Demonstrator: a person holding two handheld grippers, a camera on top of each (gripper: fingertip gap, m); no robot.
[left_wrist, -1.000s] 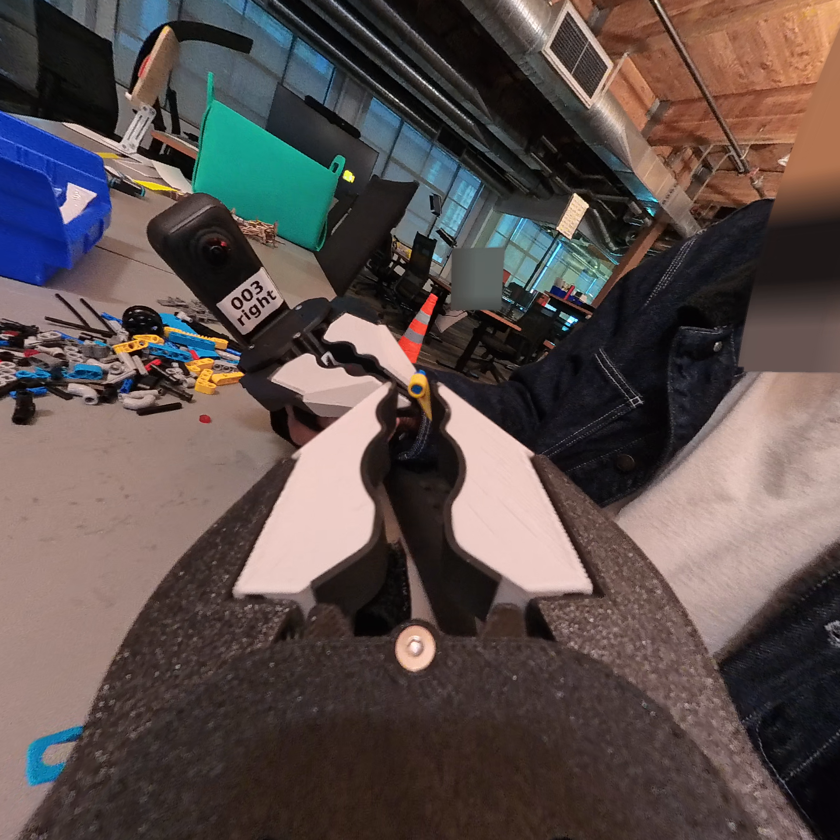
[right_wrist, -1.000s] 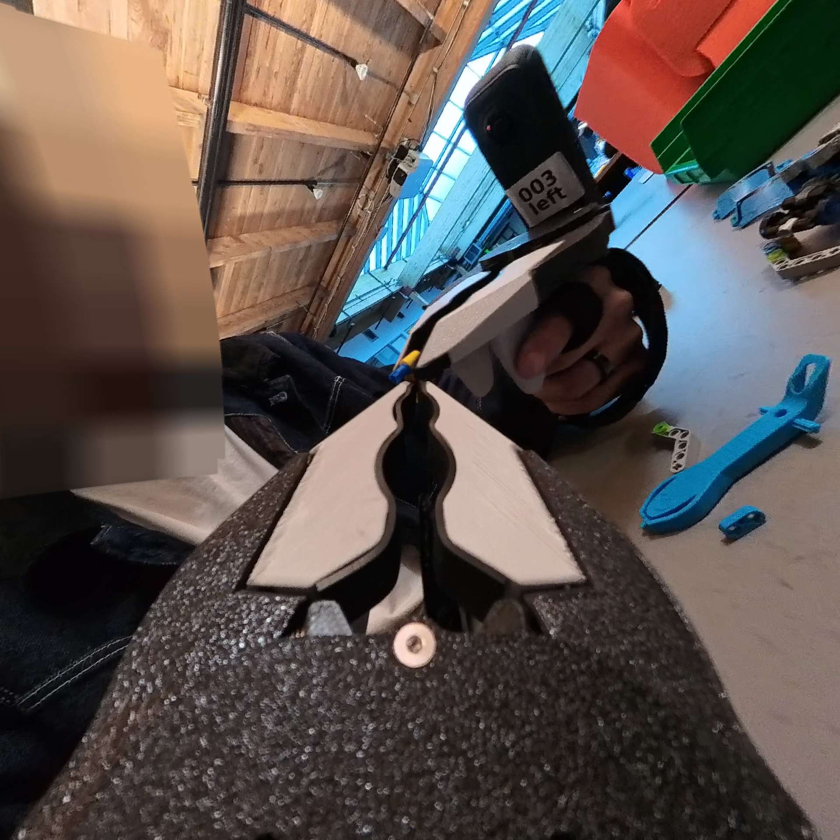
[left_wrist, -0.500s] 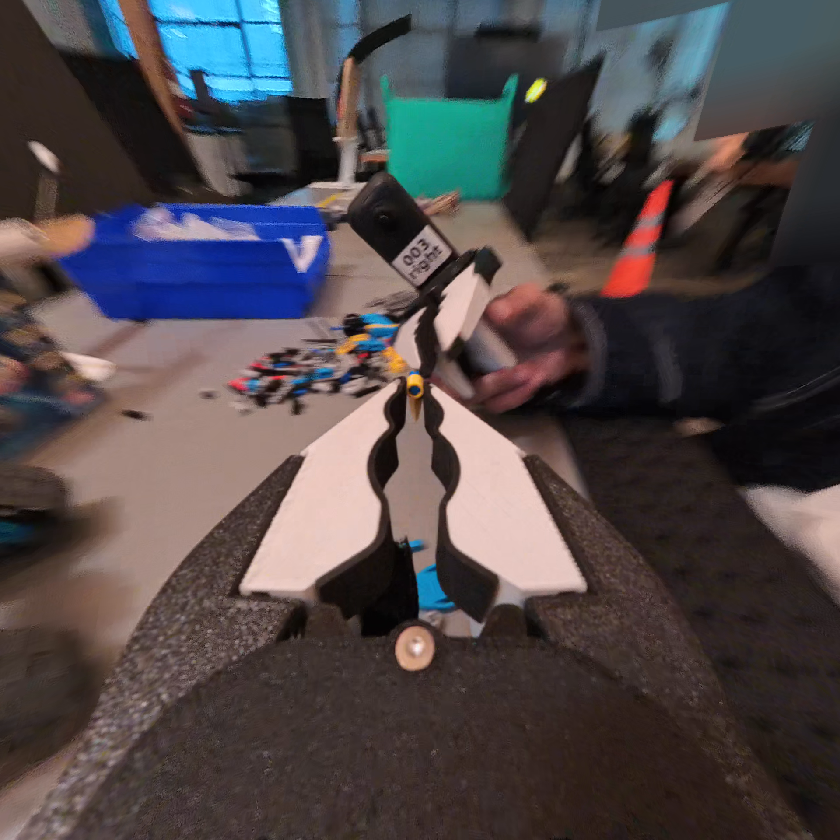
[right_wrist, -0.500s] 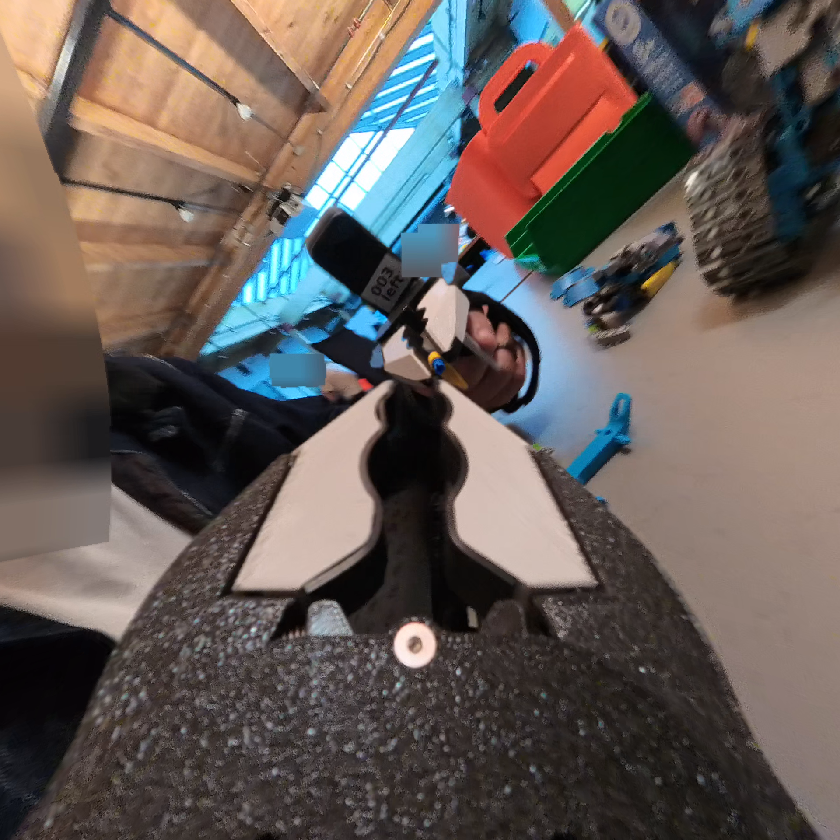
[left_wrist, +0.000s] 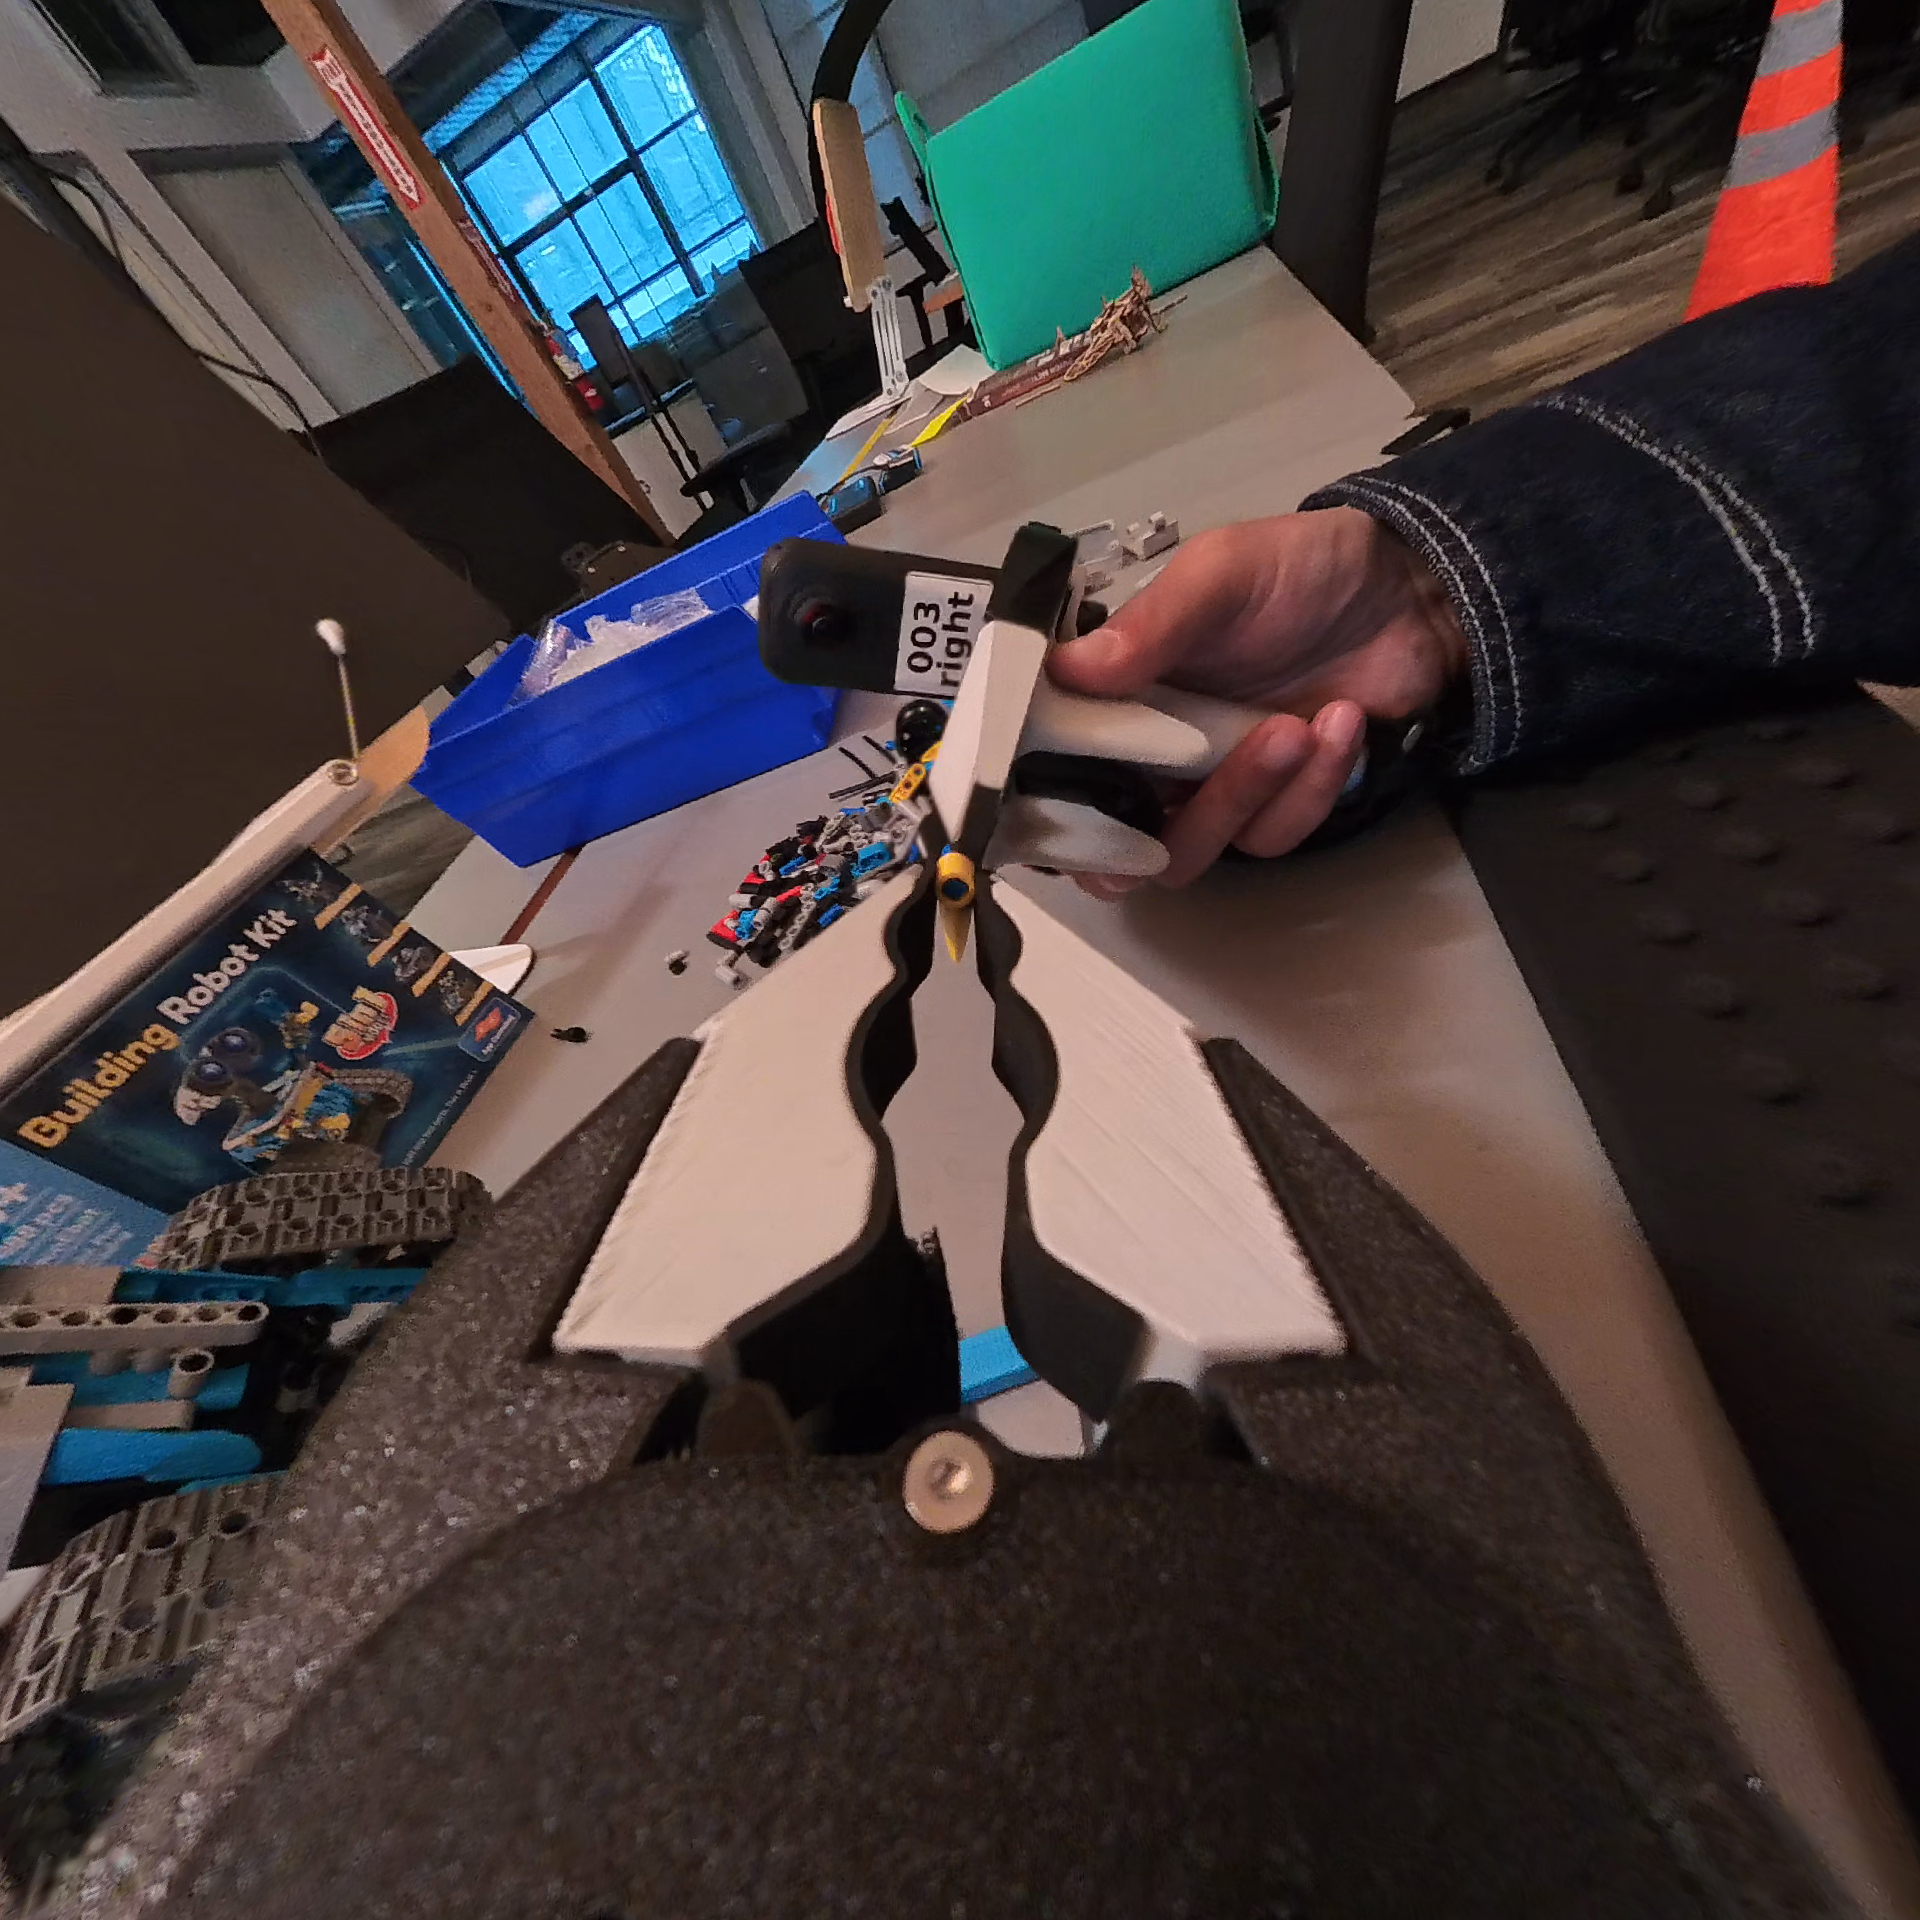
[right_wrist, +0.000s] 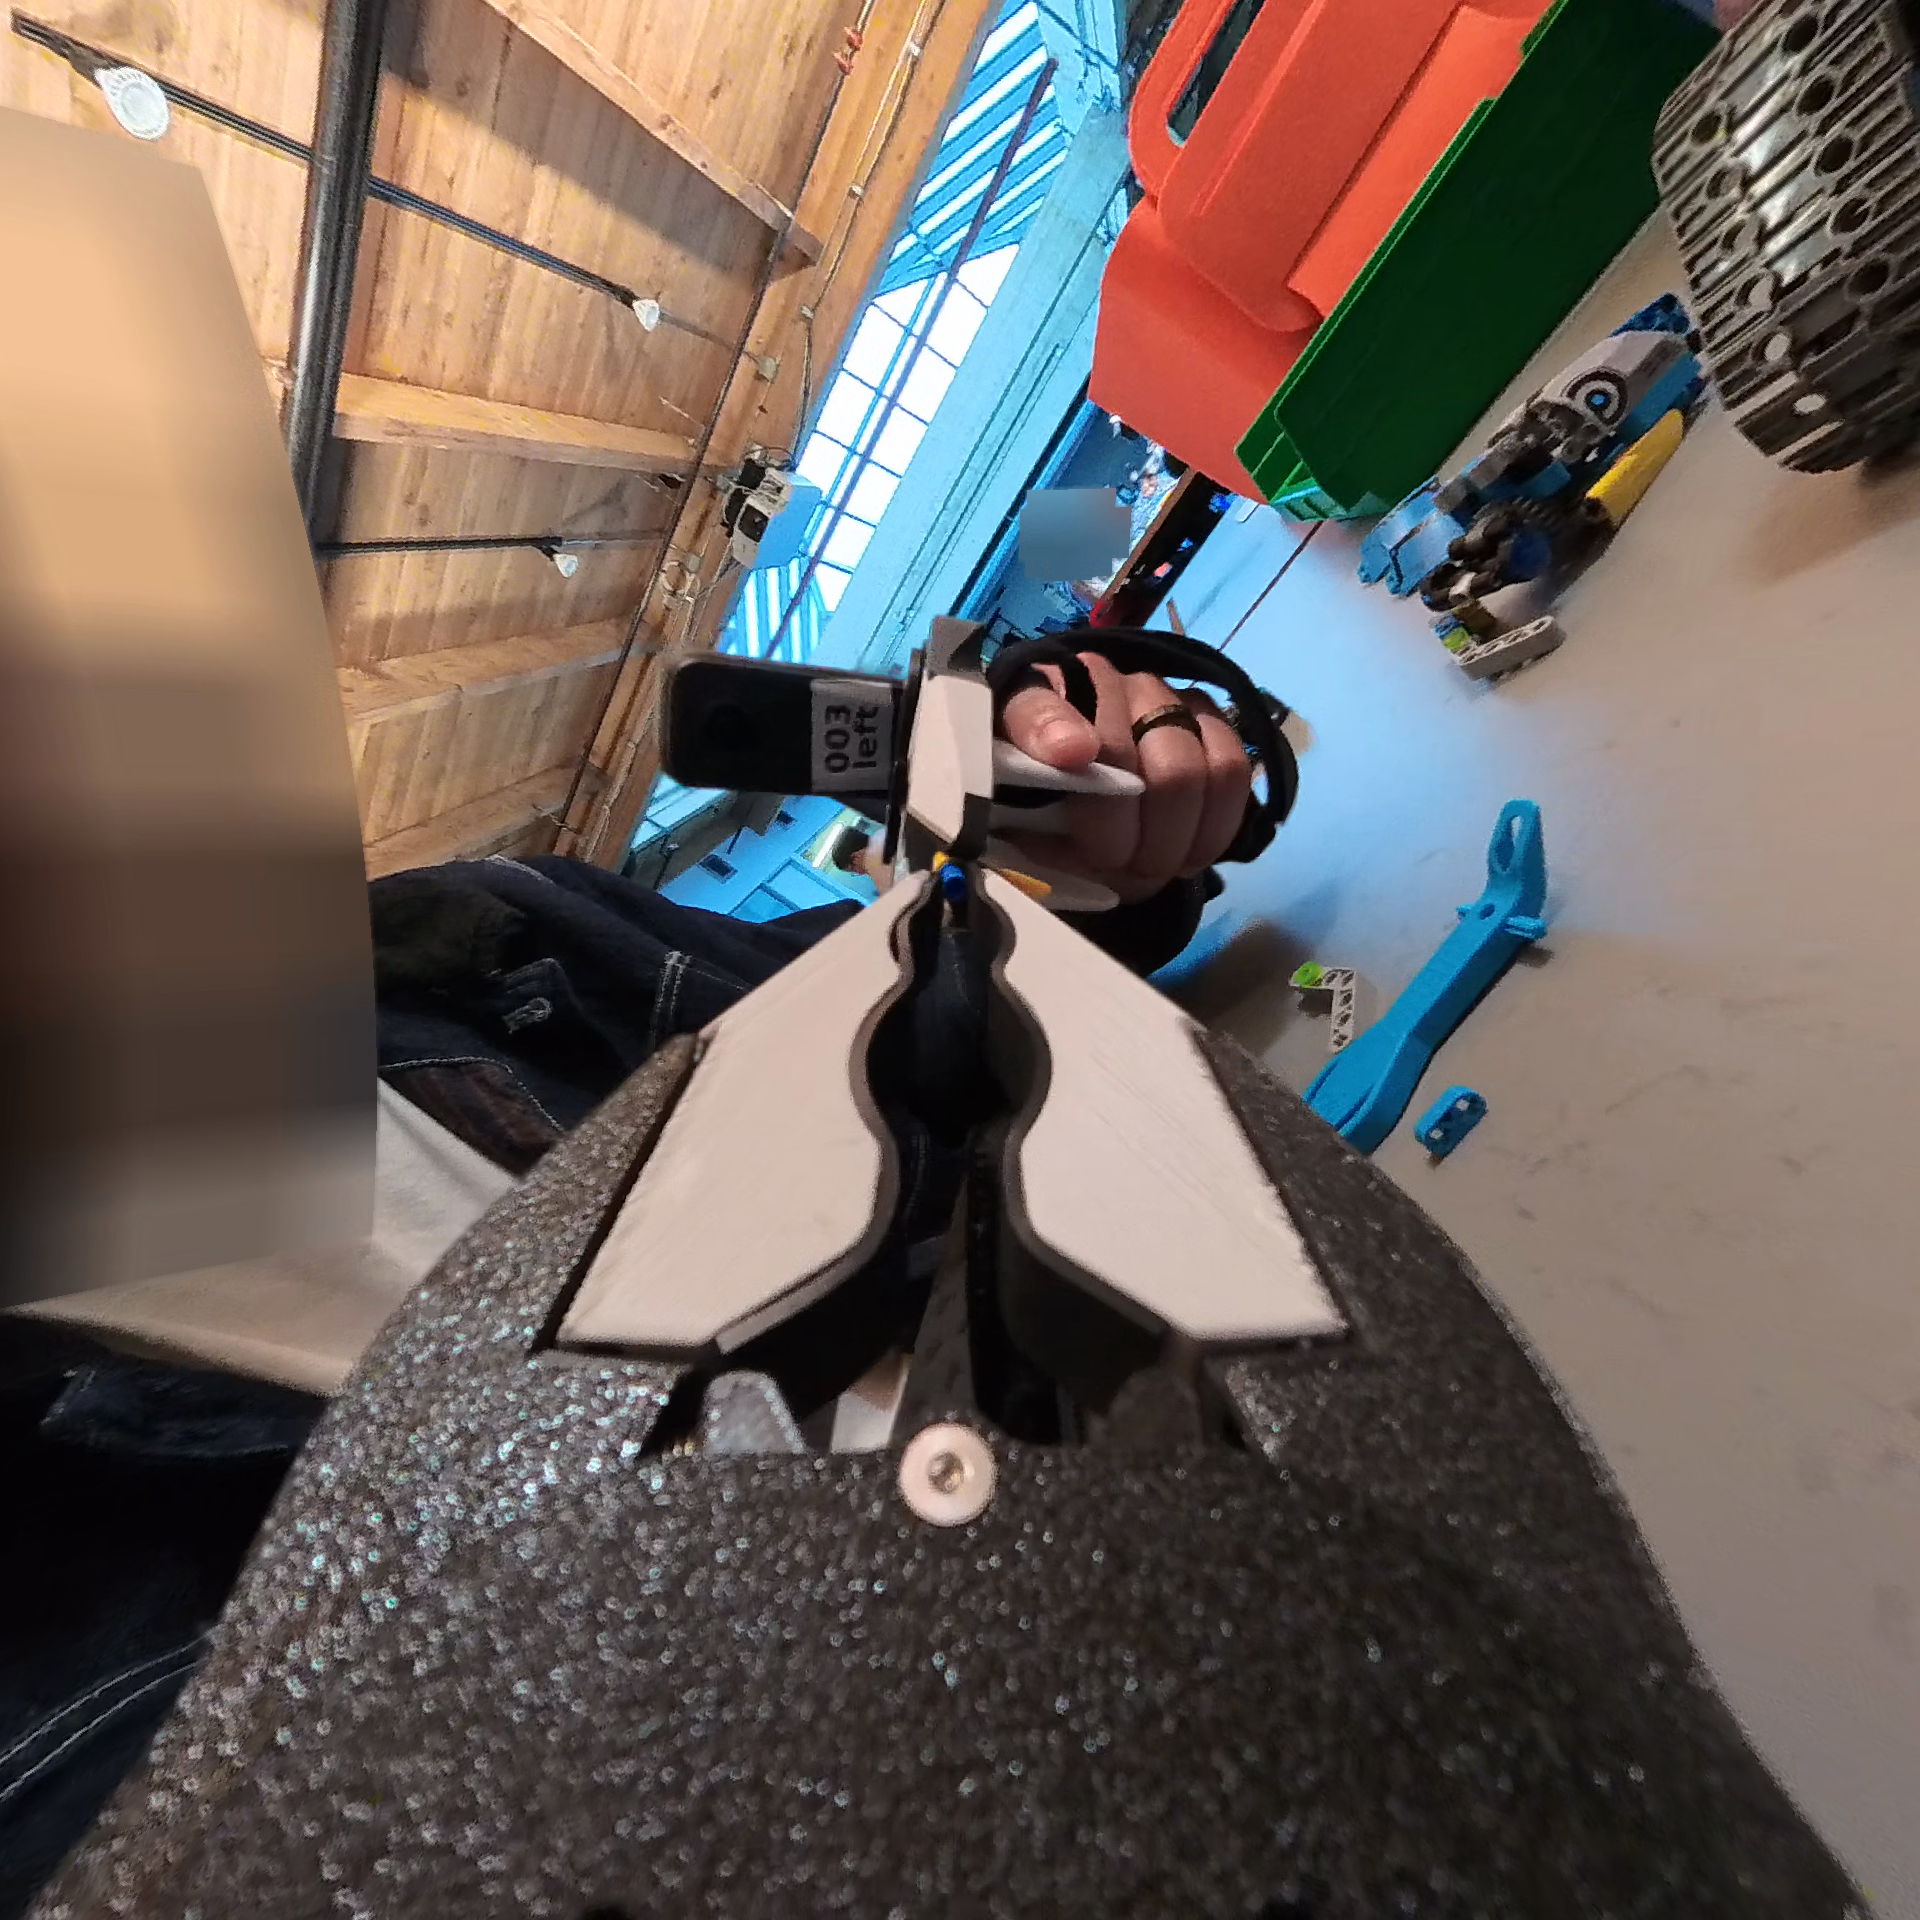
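Note:
My left gripper (left_wrist: 951, 902) is shut on a small yellow piece (left_wrist: 954, 883) with a blue pin through it, held above the grey table (left_wrist: 1299, 1039). My right gripper (left_wrist: 961, 847) comes down onto that piece from above, held by a hand (left_wrist: 1247, 675). In the right wrist view, my right gripper (right_wrist: 951, 896) has its fingertips shut on the blue pin (right_wrist: 951, 883). The left gripper (right_wrist: 940, 842) meets it tip to tip, and the yellow piece (right_wrist: 1027, 883) sticks out beside it.
A pile of small building parts (left_wrist: 821, 883), a blue bin (left_wrist: 623, 717), a kit box (left_wrist: 239, 1039) and a tracked model (left_wrist: 312, 1226) lie to the left. A blue lever tool (right_wrist: 1423, 1008), a small robot model (right_wrist: 1538, 488), a green bin (right_wrist: 1455, 343) and an orange case (right_wrist: 1247, 208) lie to the right. Both grippers' tips are close together, under 4 cm apart. The small robot model (right_wrist: 1538, 488) is about equally far from each gripper, around 25 cm.
Both grippers swung round over the table, staying tip to tip. The left kept the yellow piece. The right opened half a second ago and has closed again on the blue pin.

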